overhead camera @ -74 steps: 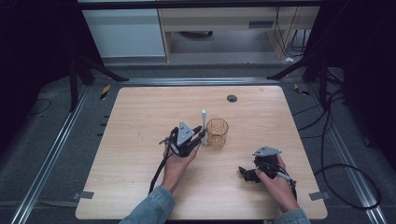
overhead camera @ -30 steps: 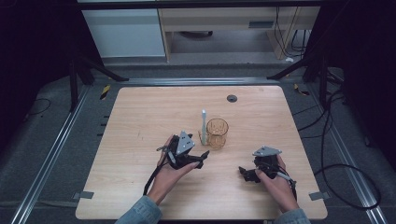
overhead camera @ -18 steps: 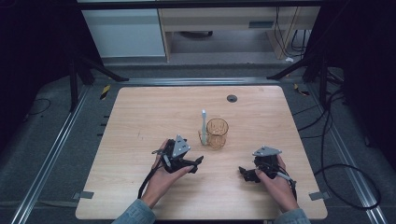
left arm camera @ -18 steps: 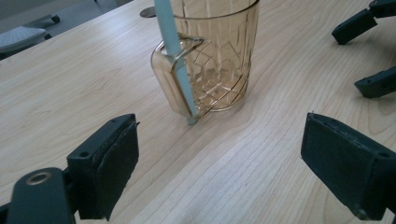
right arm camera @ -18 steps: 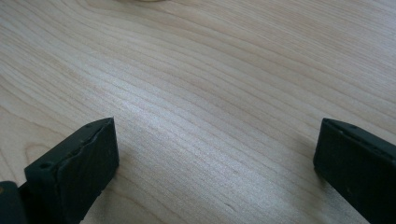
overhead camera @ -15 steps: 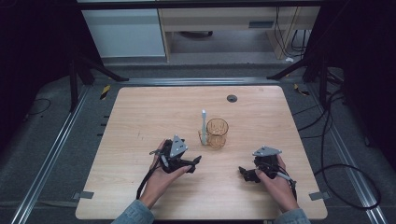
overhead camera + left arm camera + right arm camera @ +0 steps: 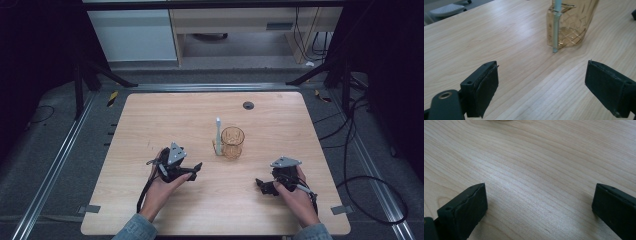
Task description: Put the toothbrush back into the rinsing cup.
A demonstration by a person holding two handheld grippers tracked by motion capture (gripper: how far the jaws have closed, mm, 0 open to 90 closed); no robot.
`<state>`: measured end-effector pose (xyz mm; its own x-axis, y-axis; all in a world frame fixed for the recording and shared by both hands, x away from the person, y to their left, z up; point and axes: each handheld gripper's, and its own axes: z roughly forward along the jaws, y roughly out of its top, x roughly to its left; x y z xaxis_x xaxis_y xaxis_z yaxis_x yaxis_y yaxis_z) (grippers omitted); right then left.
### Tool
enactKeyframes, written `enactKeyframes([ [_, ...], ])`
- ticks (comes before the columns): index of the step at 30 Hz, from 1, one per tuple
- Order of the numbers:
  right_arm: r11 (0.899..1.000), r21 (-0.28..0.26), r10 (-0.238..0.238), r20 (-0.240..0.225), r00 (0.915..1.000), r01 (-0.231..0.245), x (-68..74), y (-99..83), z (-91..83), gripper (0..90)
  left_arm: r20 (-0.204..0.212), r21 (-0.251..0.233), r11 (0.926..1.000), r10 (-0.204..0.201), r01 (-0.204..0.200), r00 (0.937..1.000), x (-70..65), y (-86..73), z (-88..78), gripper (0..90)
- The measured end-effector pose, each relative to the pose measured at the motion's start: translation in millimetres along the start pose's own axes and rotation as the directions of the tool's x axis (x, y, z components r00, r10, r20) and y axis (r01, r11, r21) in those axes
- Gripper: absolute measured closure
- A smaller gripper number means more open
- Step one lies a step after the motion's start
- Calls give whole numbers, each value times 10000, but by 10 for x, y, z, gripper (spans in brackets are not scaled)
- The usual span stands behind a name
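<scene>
1. Pale wooden tabletop (image 7: 150, 125) carries an amber glass (image 7: 232, 142) near its centre, a light toothbrush (image 7: 218, 136) standing upright against the glass's left side
2. Left gripper (image 7: 187, 171) (jaws spread wide, empty) sits nearer, the toothbrush ahead of it toward the far edge
3. Right gripper (image 7: 265, 186), near the front-right corner, gapes wide, empty

Wide bare wooden table (image 7: 150, 125) from 9 to 12 o'clock, amber glass (image 7: 232, 142) with pale stick (image 7: 218, 136) leaning at centre, small dark disc (image 7: 248, 105), perhaps a hole, at 12 o'clock, free passage at 3 o'clock
</scene>
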<state>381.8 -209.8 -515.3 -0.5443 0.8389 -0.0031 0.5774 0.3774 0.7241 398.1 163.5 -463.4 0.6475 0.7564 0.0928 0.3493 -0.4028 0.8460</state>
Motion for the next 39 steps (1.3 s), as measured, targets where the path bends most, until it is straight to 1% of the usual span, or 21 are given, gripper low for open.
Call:
enactKeyframes([
  [1, 10000, 0, 0, 0, 10000, 0, 0, 0, 0, 4, 0, 0, 10000, 0, 0, 10000, 0, 0, 0, 110],
  [4, 10000, 0, -2, -1, 10000, 2, 0, 0, 0, 4, -184, 116, 9998, -164, 167, 9997, 90, -32, -17, 108],
  [5, 10000, 4, -1, -4, 10000, 1, 1, 0, -1, 4, -364, 216, 9995, -230, 238, 9991, 150, -70, -25, 95],
  [6, 10000, -2, -8, 2, 10000, 8, 0, 0, 0, 4, -364, 216, 9995, -230, 238, 9991, 150, -70, -25, 92],
  [7, 10000, 0, -31, 9, 10000, 31, 0, -1, -1, 4, -571, 284, 9986, -440, 456, 9974, 243, -131, -42, 91],
  [8, 10000, 0, -13, 10, 10000, 13, 0, -1, -1, 4, -571, 284, 9986, -440, 456, 9974, 243, -131, -42, 88],
  [11, 10000, 0, -29, 6, 10000, 29, 0, -2, -2, 4, -928, 405, 9940, -974, 1015, 9909, 428, -219, -83, 78],
  [12, 10000, 0, -29, 6, 10000, 29, 0, -2, -2, 4, -997, 445, 9932, -1027, 1076, 9897, 467, -234, -92, 78],
  [13, 10000, -1, -33, 9, 10000, 33, 0, -2, -2, 4, -1187, 489, 9906, -1213, 1278, 9855, 552, -272, -117, 75],
  [17, 10000, 7, -47, 4, 10000, 47, -2, -3, -3, 4, -1524, 678, 9864, -1378, 1494, 9787, 683, -353, -143, 67],
  [18, 10000, 2, -30, 3, 10000, 30, -1, -2, -2, 4, -1660, 791, 9844, -1425, 1572, 9758, 730, -391, -151, 67],
  [19, 10000, 3, -26, 3, 10000, 26, 0, -2, -3, 4, -1743, 841, 9804, -1616, 1782, 9713, 791, -437, -166, 67],
  [20, 10000, 3, -26, 3, 10000, 26, 0, -2, -3, 4, -1743, 841, 9804, -1616, 1782, 9713, 791, -437, -166, 67],
  [25, 10000, 0, -35, 3, 10000, 35, -1, -2, -2, 4, -2054, 914, 9727, -1912, 2133, 9598, 947, -516, -214, 67],
  [28, 10000, 9, -49, 1, 10000, 49, -2, -3, -3, 4, -2378, 1021, 9698, -1923, 2214, 9521, 1035, -567, -247, 67],
  [30, 10000, 1, -35, 3, 10000, 35, -1, -2, -2, 4, -2412, 1055, 9685, -1950, 2254, 9507, 1056, -581, -251, 67],
  [31, 10000, 0, -33, 5, 10000, 33, -1, -2, -2, 4, -2508, 1134, 9666, -1962, 2300, 9480, 1094, -605, -255, 67],
  [32, 10000, 0, -38, 3, 10000, 38, -1, -3, -2, 4, -2508, 1134, 9666, -1962, 2300, 9480, 1094, -605, -255, 67],
  [33, 10000, 2, -35, 5, 10000, 35, -1, -2, -2, 4, -2643, 1245, 9654, -1902, 2290, 9455, 1129, -628, -252, 67],
  [34, 10000, 1, -40, 4, 10000, 40, -1, -2, -2, 4, -2643, 1245, 9654, -1902, 2290, 9455, 1129, -628, -252, 67],
  [39, 10000, 2, -26, 5, 10000, 26, 0, -2, -2, 4, -2752, 1258, 9586, -2135, 2553, 9374, 1217, -688, -238, 67],
])
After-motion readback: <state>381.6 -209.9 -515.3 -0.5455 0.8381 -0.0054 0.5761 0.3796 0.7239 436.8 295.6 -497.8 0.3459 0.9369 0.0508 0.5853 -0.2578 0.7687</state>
